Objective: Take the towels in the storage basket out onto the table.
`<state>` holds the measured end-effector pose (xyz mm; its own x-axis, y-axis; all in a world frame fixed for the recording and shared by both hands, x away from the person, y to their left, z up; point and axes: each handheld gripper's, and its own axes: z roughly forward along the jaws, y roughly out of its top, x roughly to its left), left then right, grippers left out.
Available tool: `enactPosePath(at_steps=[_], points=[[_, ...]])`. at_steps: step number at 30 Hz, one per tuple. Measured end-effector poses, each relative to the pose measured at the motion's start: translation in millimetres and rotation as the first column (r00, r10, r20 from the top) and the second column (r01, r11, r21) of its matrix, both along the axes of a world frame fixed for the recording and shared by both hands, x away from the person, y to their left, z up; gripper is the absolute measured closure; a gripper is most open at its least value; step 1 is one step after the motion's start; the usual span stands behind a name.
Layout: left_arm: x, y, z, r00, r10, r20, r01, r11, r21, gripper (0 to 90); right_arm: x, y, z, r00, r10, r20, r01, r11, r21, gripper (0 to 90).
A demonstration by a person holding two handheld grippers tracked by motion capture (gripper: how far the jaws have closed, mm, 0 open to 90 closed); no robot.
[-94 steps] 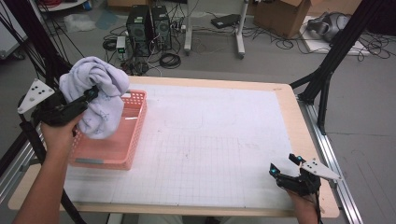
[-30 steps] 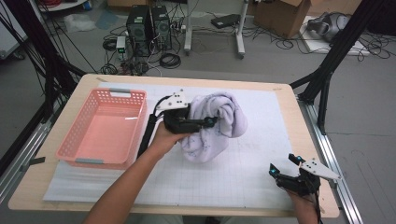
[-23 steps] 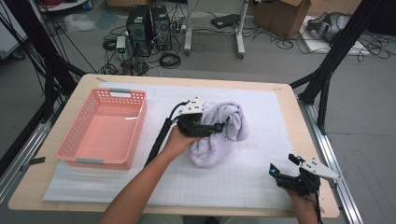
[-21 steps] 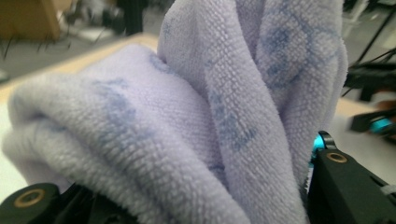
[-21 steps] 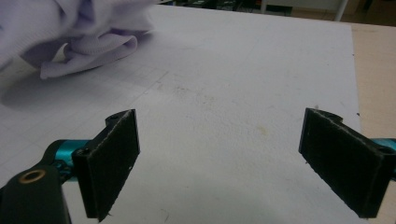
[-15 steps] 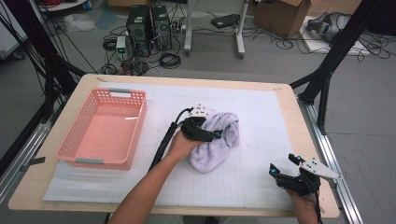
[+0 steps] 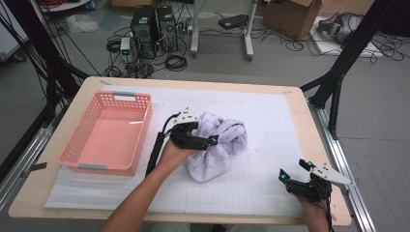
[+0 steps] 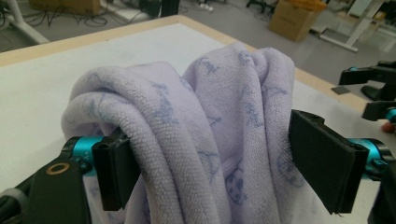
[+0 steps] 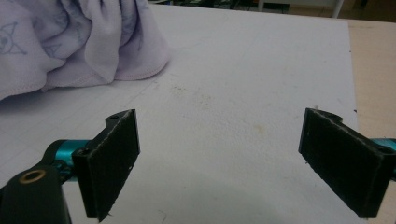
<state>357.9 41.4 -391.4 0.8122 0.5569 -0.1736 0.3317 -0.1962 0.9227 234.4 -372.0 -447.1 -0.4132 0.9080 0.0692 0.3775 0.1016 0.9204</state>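
1. The towel (image 7: 218, 147), pale lilac with small blue prints, lies in a bunched heap on the white mat (image 7: 270, 116), about the middle of the table (image 7: 295, 96) and a little to the near side.
2. The left gripper (image 7: 205, 140) sits at the towel's left edge, its hand (image 7: 170, 153) coming in from the near side with the forearm slanting up from the bottom.
3. In the left gripper view the towel (image 8: 205, 140) rises in thick folds between the two black jaws. The jaws have just been opening and now stand spread wide; the folds fill the gap and brush the pads, but the pads do not clamp the cloth.
4. The towel's bulk rests on the mat, folded over on itself, with one lobe to the far right and a rounder one toward the near side.
5. The pink basket (image 7: 107, 133) stands on the left part of the table, well apart from the towel, with its long side running near to far.
6. The right gripper (image 7: 296, 175) rests at the near right corner of the mat, well apart from the towel.
7. In the right gripper view, the right gripper (image 9: 219, 163) has its jaws spread wide with bare mat (image 9: 243, 93) between them; the towel (image 9: 84, 42) lies farther off at the upper left of that view.
8. Past the table's far edge, the floor holds computer towers (image 7: 152, 24), cables and cardboard boxes (image 7: 295, 14).
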Motion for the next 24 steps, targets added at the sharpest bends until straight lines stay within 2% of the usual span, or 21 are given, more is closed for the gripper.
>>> enactPosePath(at_steps=[2, 10, 16, 24], points=[[-5.3, 5.5, -0.4, 0.9997, 0.007, 0.024, -0.008, 0.9999, 0.009, 21.9, 0.6, -0.7, -0.1, 0.9999, 0.011, -0.004, -0.011, 0.9999, 0.007, 16.2], [-23.9, 33.4, 6.8, 0.998, 0.031, 0.055, -0.03, 0.9995, -0.011, 20.6, -0.1, 1.9, -0.1, 1.0, 0.003, 0.001, -0.003, 0.9998, -0.018, 15.9], [-31.0, 51.7, 3.8, 0.9974, 0.056, 0.046, -0.055, 0.9984, -0.014, 20.5, 0.0, 2.5, 0.2, 1.0, 0.007, -0.007, -0.007, 0.9998, -0.017, 15.8], [-33.5, 57.5, -8.9, 0.9967, 0.078, 0.024, -0.078, 0.9968, -0.017, 20.6, -0.1, 2.8, 0.2, 0.9999, 0.015, -0.002, -0.015, 0.9995, -0.027, 15.7]])
